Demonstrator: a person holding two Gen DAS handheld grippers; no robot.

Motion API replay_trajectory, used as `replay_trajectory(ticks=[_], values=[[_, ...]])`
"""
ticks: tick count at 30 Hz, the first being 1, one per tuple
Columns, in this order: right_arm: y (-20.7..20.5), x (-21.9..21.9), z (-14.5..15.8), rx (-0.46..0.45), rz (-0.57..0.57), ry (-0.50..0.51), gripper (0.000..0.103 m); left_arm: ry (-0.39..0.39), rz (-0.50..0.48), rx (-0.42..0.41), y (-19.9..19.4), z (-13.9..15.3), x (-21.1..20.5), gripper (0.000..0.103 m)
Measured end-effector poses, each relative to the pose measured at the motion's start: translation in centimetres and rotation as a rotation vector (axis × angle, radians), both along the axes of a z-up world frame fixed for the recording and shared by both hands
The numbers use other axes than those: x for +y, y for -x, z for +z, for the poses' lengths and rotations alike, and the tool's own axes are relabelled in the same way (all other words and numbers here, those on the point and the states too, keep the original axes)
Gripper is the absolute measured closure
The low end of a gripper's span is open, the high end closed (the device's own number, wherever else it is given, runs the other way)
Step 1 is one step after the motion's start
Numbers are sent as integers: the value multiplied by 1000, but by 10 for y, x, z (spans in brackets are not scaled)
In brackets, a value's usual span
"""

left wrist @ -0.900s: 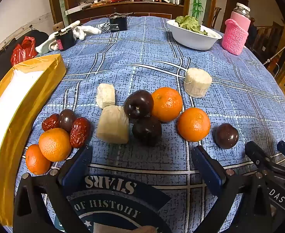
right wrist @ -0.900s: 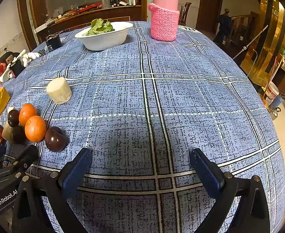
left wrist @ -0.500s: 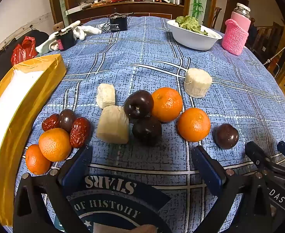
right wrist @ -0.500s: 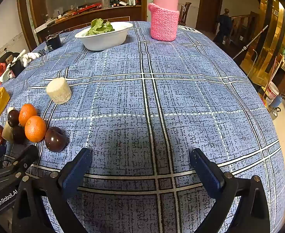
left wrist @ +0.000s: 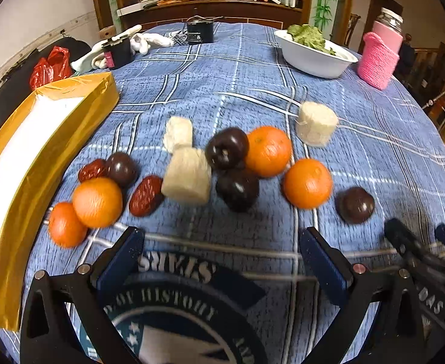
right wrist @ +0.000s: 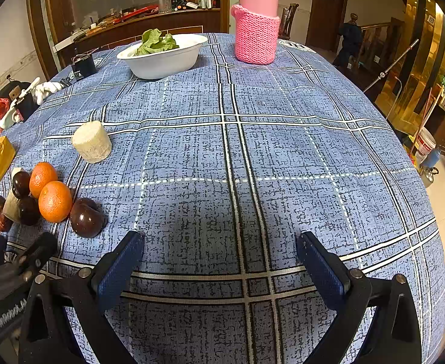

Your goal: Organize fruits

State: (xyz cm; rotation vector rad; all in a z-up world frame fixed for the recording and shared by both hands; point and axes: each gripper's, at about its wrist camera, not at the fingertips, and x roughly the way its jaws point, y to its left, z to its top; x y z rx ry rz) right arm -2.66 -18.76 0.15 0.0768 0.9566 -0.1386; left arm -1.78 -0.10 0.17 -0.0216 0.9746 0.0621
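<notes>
Jaws: left gripper (left wrist: 221,253) and right gripper (right wrist: 219,253) both spread wide, empty.
Fruit: oranges (left wrist: 268,151), dark plums (left wrist: 227,148) clustered on surface beside gold box (left wrist: 52,139).
Risk: round fruit, nudged, may roll off.

Left hand-held gripper (left wrist: 221,256) open w/ fruits (left wrist: 268,150) ahead.

1. A home dining room: a round table (right wrist: 283,157) under a blue plaid cloth.
2. Behind the table, a cluttered wooden sideboard (left wrist: 210,6).
3. Beyond the table's right side, a staircase railing (right wrist: 377,30).
</notes>
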Motion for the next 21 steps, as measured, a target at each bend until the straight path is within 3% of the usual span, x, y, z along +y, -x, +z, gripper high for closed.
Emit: replay_trajectory(ticks=[10, 14, 15, 16, 18, 21], values=[[0, 0, 0, 0, 0, 0, 0, 8, 7, 42, 17, 0, -5, 0], [0, -1, 0, -1, 0, -1, 0, 13, -101, 78, 25, 2, -6, 0], [0, -1, 1, -2, 1, -4, 0, 24, -124, 89, 28, 3, -5, 4], [1, -2, 1, -3, 4, -7, 0, 53, -137, 78, 34, 8, 0, 19], [1, -3, 0, -10, 7, -22, 0, 134, -146, 9, 50, 25, 16, 30], [5, -7, 2, -21, 7, -50, 0, 222, -158, -135, 72, 57, 52, 30]])
